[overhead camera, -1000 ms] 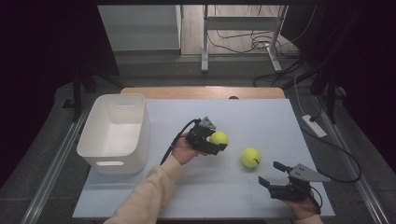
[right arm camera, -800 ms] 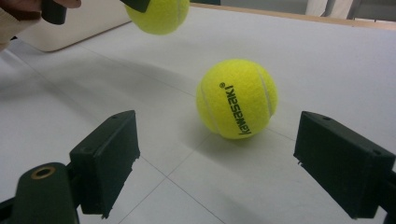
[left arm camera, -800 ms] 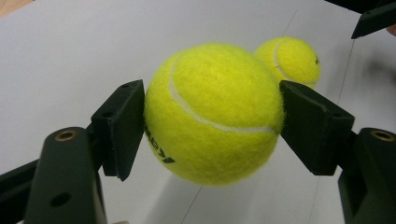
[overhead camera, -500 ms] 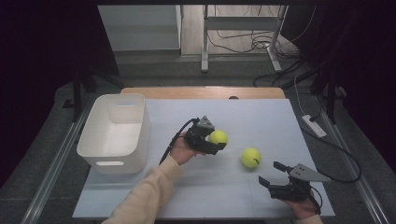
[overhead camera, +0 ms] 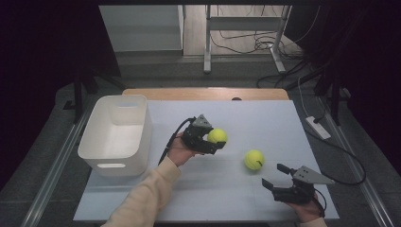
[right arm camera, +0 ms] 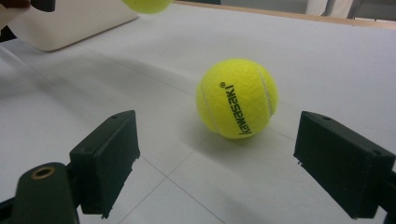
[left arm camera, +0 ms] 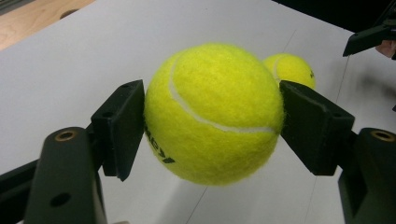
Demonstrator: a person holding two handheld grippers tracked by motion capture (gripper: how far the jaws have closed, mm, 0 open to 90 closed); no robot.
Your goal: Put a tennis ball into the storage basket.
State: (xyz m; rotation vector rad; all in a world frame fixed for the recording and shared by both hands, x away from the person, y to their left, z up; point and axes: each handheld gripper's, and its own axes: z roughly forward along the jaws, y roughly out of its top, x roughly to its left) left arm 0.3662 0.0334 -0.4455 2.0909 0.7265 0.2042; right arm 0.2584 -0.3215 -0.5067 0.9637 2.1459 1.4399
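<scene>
Lower right of the high view, the right gripper sits spread wide facing the loose tennis ball on the table, while mid-frame the left gripper pinches another ball in the air, probably headed for the white bin at left.

Lab: dark curtains, floor cables

dim, dark surroundings; table evenly lit; soft shadows; sharp close-ups.
</scene>
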